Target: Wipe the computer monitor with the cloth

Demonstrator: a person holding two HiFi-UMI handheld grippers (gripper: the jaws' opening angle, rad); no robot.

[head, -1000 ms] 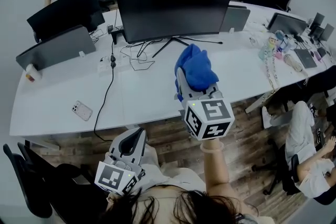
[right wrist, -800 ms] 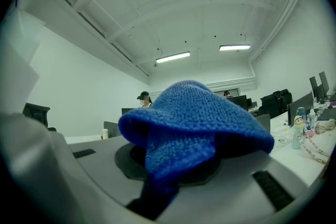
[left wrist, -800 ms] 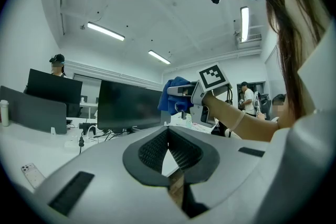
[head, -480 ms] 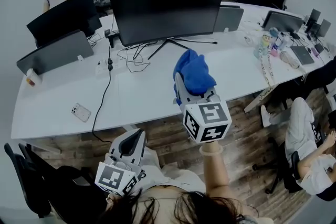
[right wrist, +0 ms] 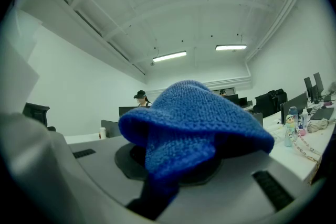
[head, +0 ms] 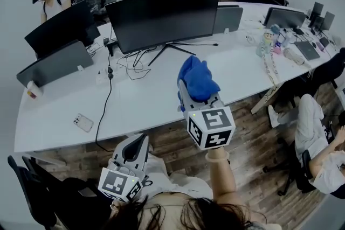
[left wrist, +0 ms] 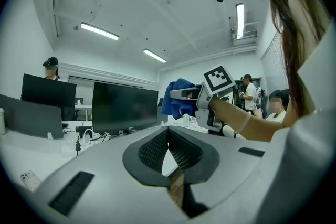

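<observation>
Monitor [head: 161,19] stands wide across the upper centre of the frame, up-left of my right hand-held gripper [head: 190,89], which is clenched on the blue cloth [head: 198,79]; my left hand-held gripper [head: 141,140], closed and empty, is farther off.

Plenty of bare desk [head: 153,98] between the cloth [head: 198,78] and the monitor [head: 161,19], only its stand legs [head: 171,45] and a cable tangle [head: 131,62] sit under the screen, phone [head: 83,122] and bottles [head: 268,41] well off to the sides.
</observation>
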